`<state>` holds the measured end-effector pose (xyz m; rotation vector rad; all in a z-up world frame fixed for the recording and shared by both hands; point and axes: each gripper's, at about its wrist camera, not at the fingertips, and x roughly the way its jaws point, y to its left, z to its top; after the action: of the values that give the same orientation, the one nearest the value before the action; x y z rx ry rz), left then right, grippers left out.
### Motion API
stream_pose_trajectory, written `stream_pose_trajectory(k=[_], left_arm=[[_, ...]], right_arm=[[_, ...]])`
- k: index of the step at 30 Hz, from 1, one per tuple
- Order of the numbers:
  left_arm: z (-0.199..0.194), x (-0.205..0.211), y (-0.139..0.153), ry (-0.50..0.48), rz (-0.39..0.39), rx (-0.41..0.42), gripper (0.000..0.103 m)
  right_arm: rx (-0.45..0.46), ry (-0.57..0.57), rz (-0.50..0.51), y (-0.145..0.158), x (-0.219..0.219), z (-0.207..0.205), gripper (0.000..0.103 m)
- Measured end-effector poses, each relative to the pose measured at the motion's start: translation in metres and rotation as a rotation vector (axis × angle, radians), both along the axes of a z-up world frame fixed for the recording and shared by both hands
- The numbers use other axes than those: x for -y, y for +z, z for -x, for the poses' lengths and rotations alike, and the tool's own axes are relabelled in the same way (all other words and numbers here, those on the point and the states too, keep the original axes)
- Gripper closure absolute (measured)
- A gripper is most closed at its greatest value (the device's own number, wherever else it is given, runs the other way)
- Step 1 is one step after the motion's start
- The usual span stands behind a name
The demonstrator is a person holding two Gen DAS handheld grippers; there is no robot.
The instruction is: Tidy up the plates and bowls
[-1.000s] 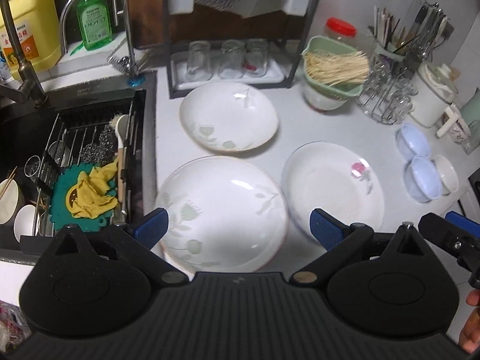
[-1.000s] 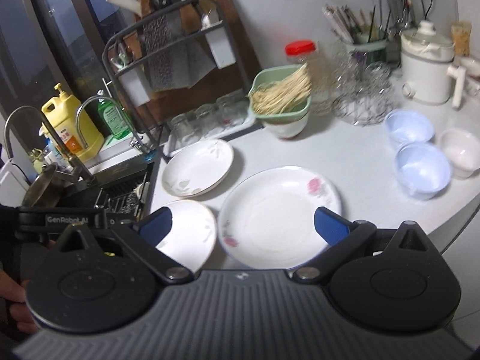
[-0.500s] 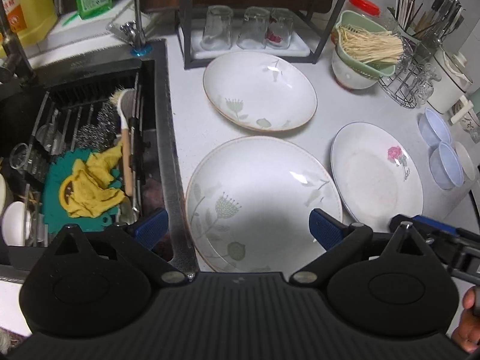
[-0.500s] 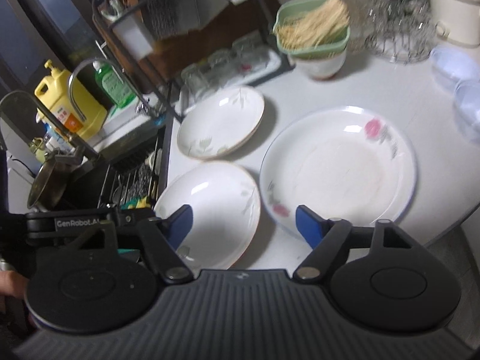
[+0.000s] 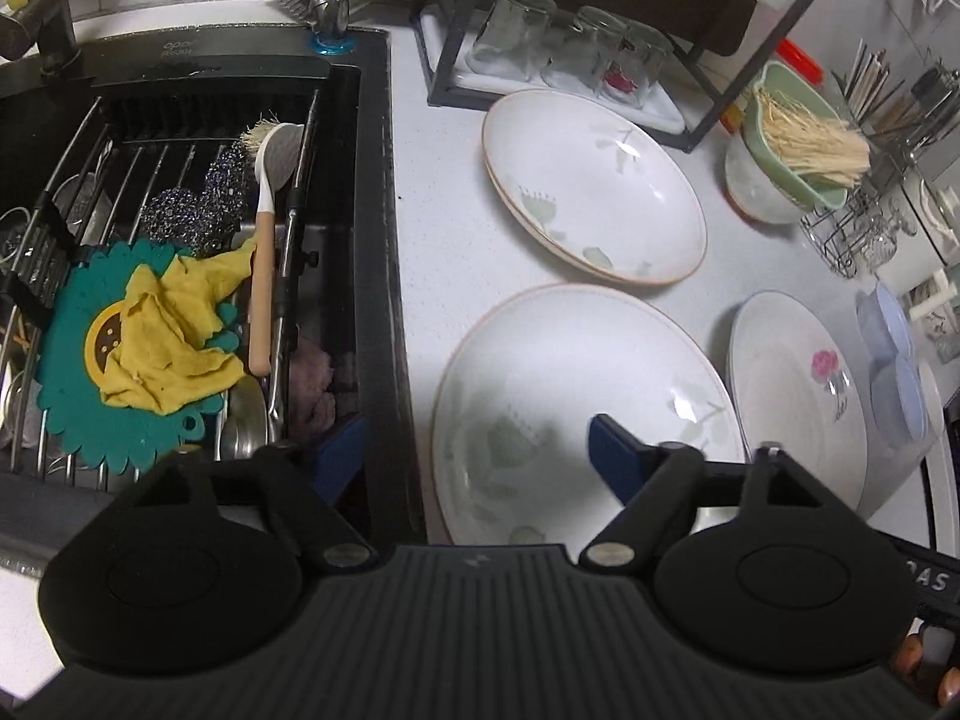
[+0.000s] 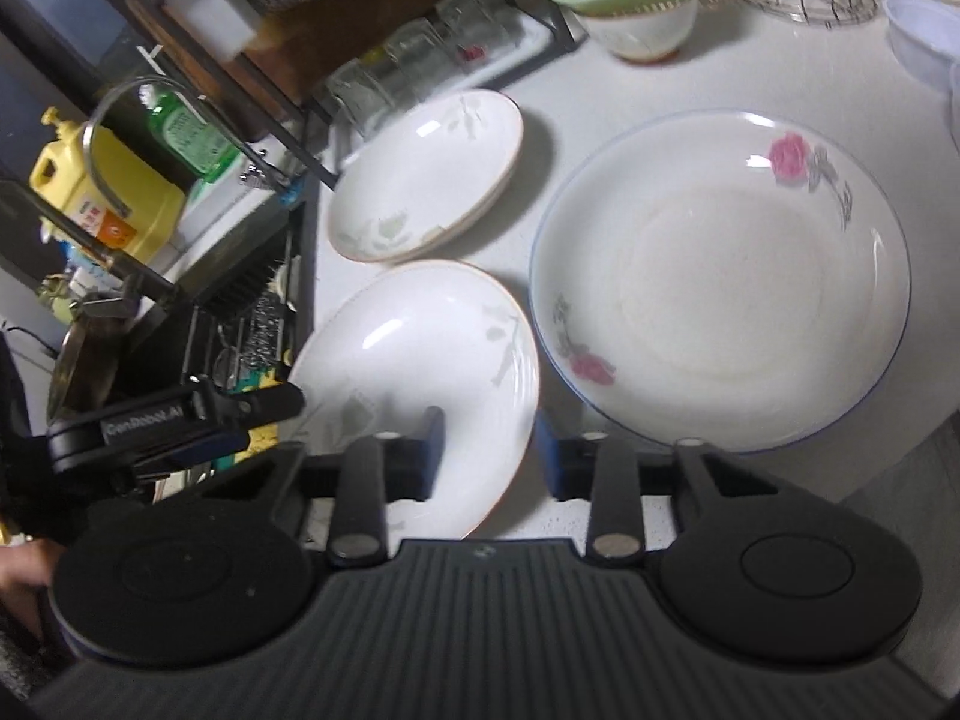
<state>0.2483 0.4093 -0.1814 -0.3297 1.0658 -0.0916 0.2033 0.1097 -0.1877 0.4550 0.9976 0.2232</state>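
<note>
1. The near leaf-pattern plate (image 5: 576, 396) lies flat on the table (image 5: 432, 252) at its front edge, just beside the sink (image 5: 378, 300). A second leaf-pattern plate (image 5: 594, 186) sits behind it towards the rack, and it looks like two stacked. A rose plate (image 6: 720, 282) lies to the right, almost touching the near one.
2. The pale blue bowls (image 5: 894, 360) stand at the table's right edge, well apart from the leaf plates.
3. The left tongs (image 5: 474, 456) are spread wide and hold nothing; one pad hangs over the sink rim, the other over the near plate.
4. The right tongs (image 6: 489, 456) are half closed with the near plate's right rim between the pads; I cannot tell whether they touch it yet.
5. These plates look glazed, stiff, fairly heavy and breakable, and probably slippery.
6. I would say the rim is the only hold: bite deep on the raised lip and lift level, since a one-sided grip lets the plate droop and slide.
</note>
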Motion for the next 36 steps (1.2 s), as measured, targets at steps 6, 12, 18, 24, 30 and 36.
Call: stream_pose_trajectory(k=[6,12,18,24,30,36], left_arm=[[-0.013,-0.006,-0.014,-0.033,0.041,-0.005,0.053],[-0.023,-0.004,-0.028,-0.063,0.045,-0.002,0.071],[-0.027,-0.009,-0.031,-0.09,0.06,-0.005,0.08],[-0.028,-0.011,-0.026,-0.101,0.05,-0.029,0.08],[-0.029,-0.022,-0.013,-0.071,0.136,-0.06,0.08],[-0.032,-0.02,0.003,-0.079,0.161,-0.072,0.08]], right_arm=[[-0.031,-0.041,0.038,-0.013,-0.005,-0.008,0.079],[-0.044,-0.057,0.058,-0.025,-0.01,-0.016,0.09],[-0.045,-0.06,0.061,-0.033,-0.013,-0.023,0.091],[-0.072,-0.039,0.05,-0.029,-0.014,-0.026,0.09],[-0.086,-0.032,0.032,-0.014,-0.011,-0.026,0.09],[-0.085,-0.032,0.005,0.007,-0.003,-0.028,0.09]])
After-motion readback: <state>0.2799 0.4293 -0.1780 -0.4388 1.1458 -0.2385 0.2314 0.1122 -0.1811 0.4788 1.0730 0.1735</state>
